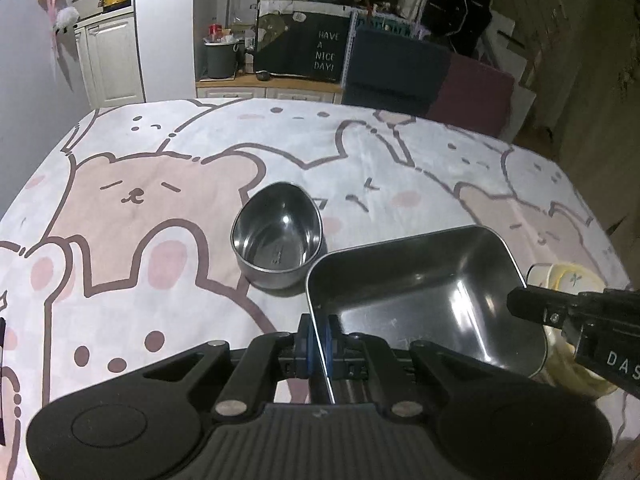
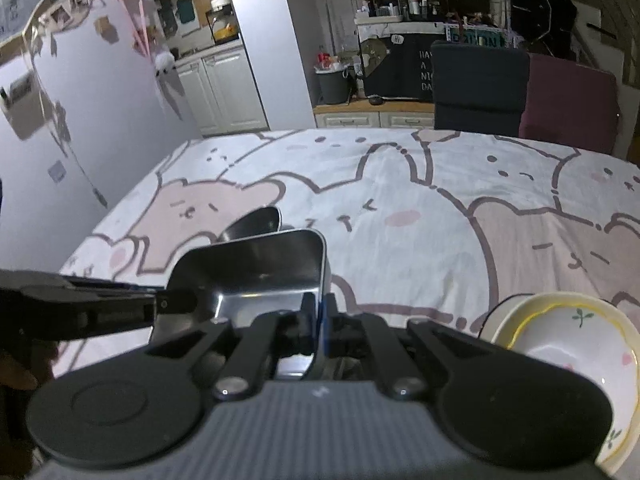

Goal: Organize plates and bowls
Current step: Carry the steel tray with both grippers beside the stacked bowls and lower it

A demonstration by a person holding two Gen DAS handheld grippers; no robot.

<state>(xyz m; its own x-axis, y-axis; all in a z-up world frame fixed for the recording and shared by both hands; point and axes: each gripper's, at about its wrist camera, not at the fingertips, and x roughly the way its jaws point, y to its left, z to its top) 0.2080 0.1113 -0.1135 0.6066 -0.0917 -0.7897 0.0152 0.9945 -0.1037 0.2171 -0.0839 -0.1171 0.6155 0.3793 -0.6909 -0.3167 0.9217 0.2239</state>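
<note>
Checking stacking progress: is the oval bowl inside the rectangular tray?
No, the oval bowl sits on the cloth beside the tray, empty.

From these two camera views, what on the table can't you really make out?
- Oval steel bowl: right wrist view shows only a sliver; the square steel tray hides the rest.
- White ceramic bowl: cut off by the frame edge in the right view, mostly behind the right gripper in the left view.
- Tray's near rim: covered by the left gripper body.
- Whether the tray touches the tablecloth: cannot tell.
</note>
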